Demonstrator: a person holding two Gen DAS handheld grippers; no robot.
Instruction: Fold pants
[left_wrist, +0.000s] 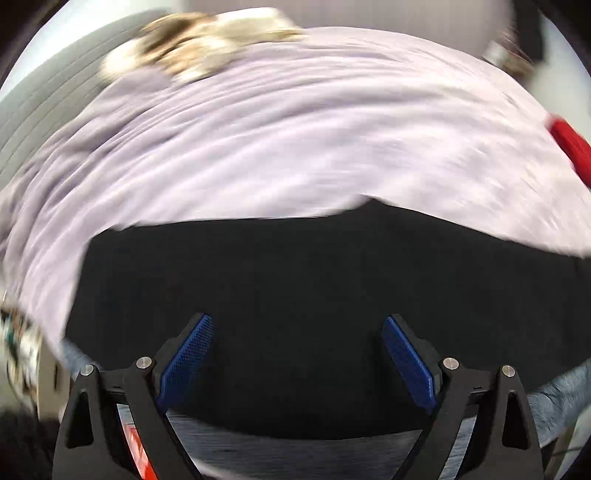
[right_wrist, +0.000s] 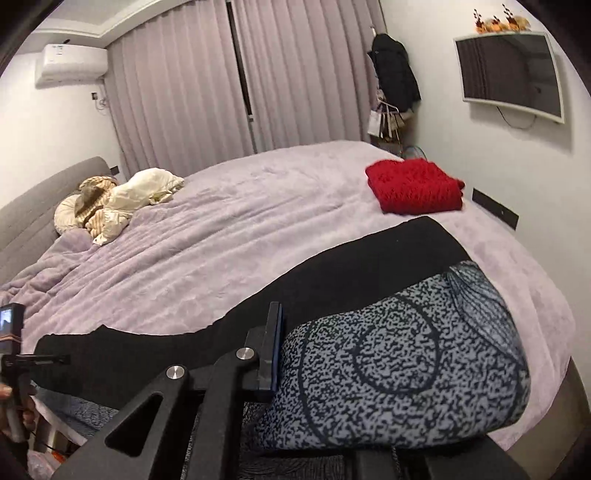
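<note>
Left tool (left_wrist: 297, 354) spread wide, empty, over black pants (left_wrist: 295, 295) — long axis crosswise; right tool (right_wrist: 332, 373) clamped on bunched speckled fabric (right_wrist: 406, 362).

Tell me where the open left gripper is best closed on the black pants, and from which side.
Probably the near edge of the black pants, approached from the bed's near side. In the left wrist view the left gripper hovers with its jaws wide over that flat dark cloth, which lies spread across the lilac blanket. The right gripper seems to hold the speckled part already.
</note>
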